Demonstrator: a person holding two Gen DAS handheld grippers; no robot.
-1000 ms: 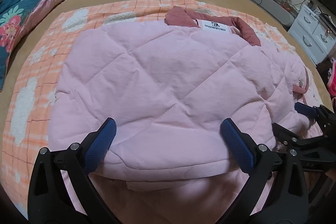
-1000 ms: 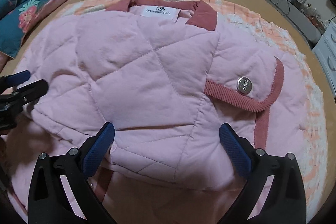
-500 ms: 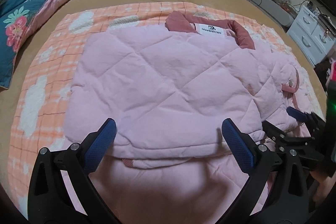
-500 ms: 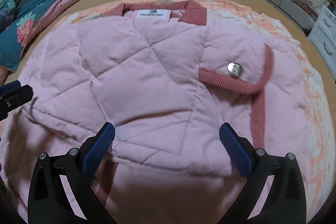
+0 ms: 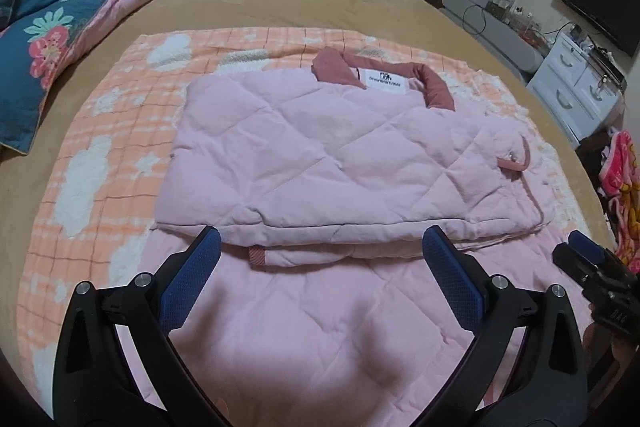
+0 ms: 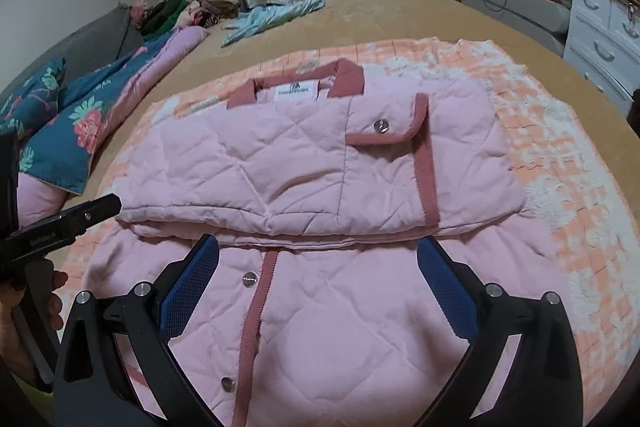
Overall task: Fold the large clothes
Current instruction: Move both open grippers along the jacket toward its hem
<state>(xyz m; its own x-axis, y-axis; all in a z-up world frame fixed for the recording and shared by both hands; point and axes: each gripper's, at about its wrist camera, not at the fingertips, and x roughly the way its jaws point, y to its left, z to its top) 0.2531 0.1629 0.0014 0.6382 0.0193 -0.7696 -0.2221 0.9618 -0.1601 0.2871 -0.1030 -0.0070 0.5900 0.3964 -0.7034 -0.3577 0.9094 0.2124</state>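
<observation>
Left gripper (image 5: pixel 320 267) jaws wide apart, holding nothing, right gripper (image 6: pixel 318 267) jaws equally wide, empty, both above folded pink jacket (image 5: pixel 340 155) on bed (image 5: pixel 360 3)

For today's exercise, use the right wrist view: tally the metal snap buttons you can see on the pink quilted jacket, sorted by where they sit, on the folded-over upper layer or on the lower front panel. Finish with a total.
pink quilted jacket, right wrist view:
folded upper layer, pocket flap snap: 1
lower front panel snaps: 2
Total: 3
</observation>
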